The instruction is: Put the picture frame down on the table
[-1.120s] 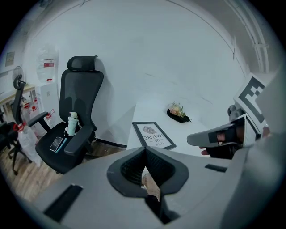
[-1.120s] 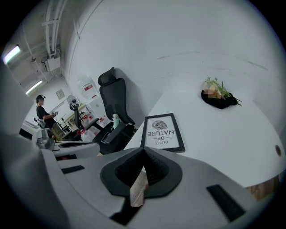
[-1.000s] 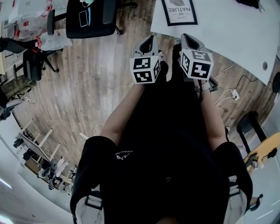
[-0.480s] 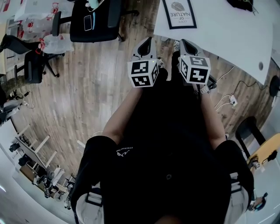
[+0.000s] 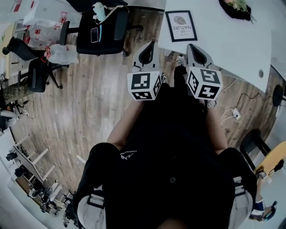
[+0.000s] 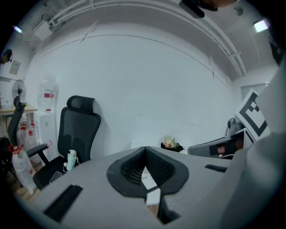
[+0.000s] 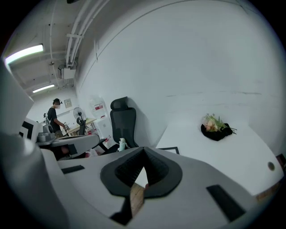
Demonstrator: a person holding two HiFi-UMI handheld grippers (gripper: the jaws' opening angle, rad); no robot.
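Hanging close before the torso: left gripper and right gripper, jaws of each pressing together, holding nothing. Lying flat beyond them, near the edge of the white table: picture frame, apart from both. Risking little now; possibly knocking the frame off that edge if swinging forward carelessly.

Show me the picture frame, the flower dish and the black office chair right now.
picture frame (image 5: 181, 26), head view, on the white print inside its black border.
flower dish (image 5: 231, 11), head view, on the dark dish just beside the flowers.
black office chair (image 5: 105, 44), head view, on its seat.
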